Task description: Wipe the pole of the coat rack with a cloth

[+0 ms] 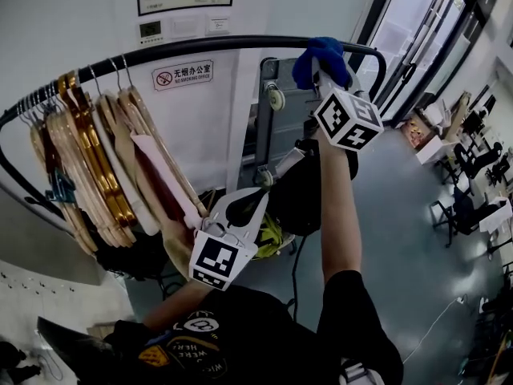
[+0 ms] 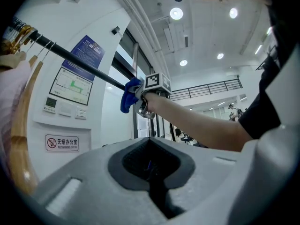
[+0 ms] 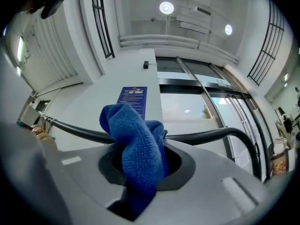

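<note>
Hangers [image 1: 96, 159] bunch at the pole's [image 1: 200, 48] left end. Left gripper [image 1: 240, 215] hangs well below the pole, jaws closed on nothing. Right gripper [image 1: 327, 74] is clamped on the blue cloth [image 1: 321, 58], which is pressed on the pole just before its right bend. Looks mid-wipe, and the finished stretch isn't readable. Hanger end is probably still to do. Only the right gripper view shows the cloth touching the pole, and only the head view places the left gripper.

My blue cloth [image 3: 136, 149] hiding the pole [image 3: 201, 136] where they cross, pole's end cut off at nine o'clock in head view, blue poster [image 3: 132, 97] print too small to read
</note>
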`<action>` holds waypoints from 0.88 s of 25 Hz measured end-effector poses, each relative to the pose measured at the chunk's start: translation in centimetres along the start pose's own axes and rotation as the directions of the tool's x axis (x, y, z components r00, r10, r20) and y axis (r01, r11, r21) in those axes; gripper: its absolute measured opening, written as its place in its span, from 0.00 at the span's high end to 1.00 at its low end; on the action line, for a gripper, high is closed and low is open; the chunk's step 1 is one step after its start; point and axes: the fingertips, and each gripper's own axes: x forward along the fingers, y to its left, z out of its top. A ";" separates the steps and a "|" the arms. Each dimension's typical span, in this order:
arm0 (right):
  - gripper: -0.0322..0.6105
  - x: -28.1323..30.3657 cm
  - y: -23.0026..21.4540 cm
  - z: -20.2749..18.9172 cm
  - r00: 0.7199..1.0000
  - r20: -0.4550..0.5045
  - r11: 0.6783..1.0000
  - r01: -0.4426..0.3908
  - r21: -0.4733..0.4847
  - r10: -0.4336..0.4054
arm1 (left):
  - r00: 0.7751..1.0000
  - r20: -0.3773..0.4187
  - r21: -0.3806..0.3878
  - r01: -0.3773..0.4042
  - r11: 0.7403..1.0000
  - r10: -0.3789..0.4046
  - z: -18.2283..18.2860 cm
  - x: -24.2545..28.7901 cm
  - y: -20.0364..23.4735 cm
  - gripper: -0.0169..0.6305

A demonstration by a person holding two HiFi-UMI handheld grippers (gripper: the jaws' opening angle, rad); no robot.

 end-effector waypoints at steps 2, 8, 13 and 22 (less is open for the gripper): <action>0.82 -0.1 3.8 -1.0 0.998 -0.010 0.998 -0.065 0.000 0.065 | 1.000 -0.006 -0.001 -0.006 1.000 0.006 -0.3 -0.4 0.2 0.98; 0.82 0.4 14.4 -2.8 0.964 -0.049 0.966 -0.260 0.001 0.260 | 0.999 -0.014 -0.004 -0.030 1.000 0.030 -0.6 -2.0 0.9 0.98; 0.82 1.6 22.2 -4.5 0.917 -0.099 0.922 -0.385 0.032 0.386 | 0.999 -0.019 -0.004 -0.047 0.999 0.047 -0.8 -2.8 1.7 0.98; 0.82 2.5 22.3 -4.8 0.919 -0.120 0.927 -0.369 0.067 0.375 | 0.999 -0.019 -0.009 -0.039 0.999 0.039 -0.7 -3.0 1.7 0.98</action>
